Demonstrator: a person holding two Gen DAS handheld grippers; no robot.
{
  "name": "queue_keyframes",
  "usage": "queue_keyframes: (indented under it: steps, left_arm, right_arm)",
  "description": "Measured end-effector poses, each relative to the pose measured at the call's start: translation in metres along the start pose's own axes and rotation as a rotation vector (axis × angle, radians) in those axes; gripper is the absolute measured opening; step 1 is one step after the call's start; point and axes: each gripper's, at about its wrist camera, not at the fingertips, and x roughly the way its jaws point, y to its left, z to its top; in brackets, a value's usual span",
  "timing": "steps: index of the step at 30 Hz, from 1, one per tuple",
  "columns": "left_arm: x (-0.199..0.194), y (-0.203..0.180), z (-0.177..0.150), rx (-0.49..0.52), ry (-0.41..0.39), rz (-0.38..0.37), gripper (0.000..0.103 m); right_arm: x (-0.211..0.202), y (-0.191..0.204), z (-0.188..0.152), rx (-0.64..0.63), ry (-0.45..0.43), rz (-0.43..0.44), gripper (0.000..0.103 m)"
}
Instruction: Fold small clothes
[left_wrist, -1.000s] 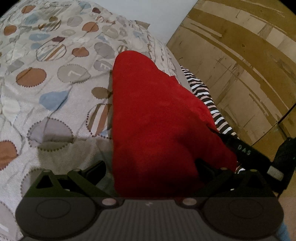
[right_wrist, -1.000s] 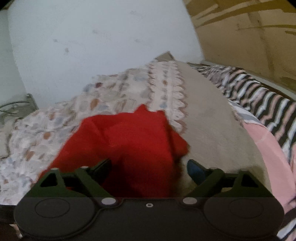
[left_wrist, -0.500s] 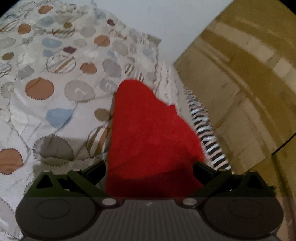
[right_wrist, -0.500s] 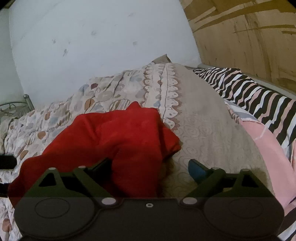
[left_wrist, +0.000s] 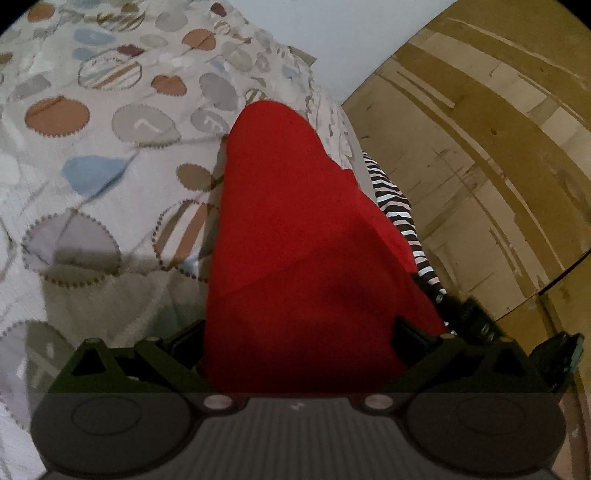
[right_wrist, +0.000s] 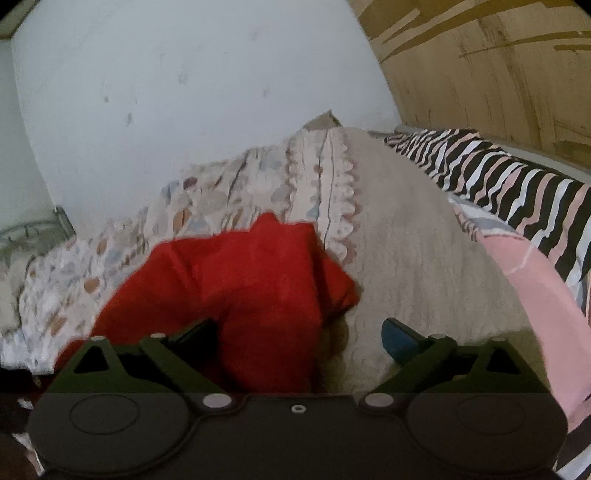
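Left claw (left_wrist: 299, 332) wide apart around red cloth (left_wrist: 295, 229), right claw (right_wrist: 295, 332) spread wide, cloth beside one finger

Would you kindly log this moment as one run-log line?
task: fold | item: red fabric garment on patterned bedspread | left gripper: open | right gripper: open

A home bedroom: a bed covered by a beige quilt printed with brown, grey and blue circles (left_wrist: 110, 155), a black, white and pink zebra-striped pillow (right_wrist: 517, 184) on the right, a plain pale-blue wall (right_wrist: 184, 92) beyond, and a worn yellowish wooden panel (left_wrist: 480, 147) at right.
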Motion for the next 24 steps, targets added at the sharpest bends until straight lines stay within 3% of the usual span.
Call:
queue_keyframes:
  steps: [7, 10, 12, 14, 17, 21, 24]
  left_arm:
    - [0.000, 0.002, -0.004, -0.006, -0.013, -0.007, 0.103]
    - [-0.001, 0.002, -0.006, -0.008, -0.023, -0.008, 0.103]
    - [-0.001, 0.003, -0.007, -0.014, -0.028, -0.011, 0.103]
    - [0.000, 0.003, -0.007, -0.017, -0.031, -0.013, 0.103]
    - [0.000, 0.003, -0.007, -0.018, -0.032, -0.014, 0.103]
    - [0.002, 0.001, -0.006, -0.026, -0.031, -0.008, 0.103]
    - [0.005, 0.002, -0.007, -0.047, -0.024, -0.015, 0.103]
  right_arm:
    - [0.025, 0.003, 0.034, -0.048, 0.006, 0.018, 0.090]
    - [0.048, 0.007, 0.046, -0.114, 0.031, 0.017, 0.079]
    - [0.061, 0.008, 0.050, -0.145, 0.062, 0.010, 0.053]
    - [0.062, 0.012, 0.050, -0.180, 0.054, 0.025, 0.036]
    - [0.054, 0.025, 0.048, -0.276, 0.012, 0.024, 0.021]
    - [0.049, 0.038, 0.055, -0.371, -0.051, 0.022, 0.017]
    - [0.059, 0.037, 0.062, -0.380, -0.040, 0.007, 0.017]
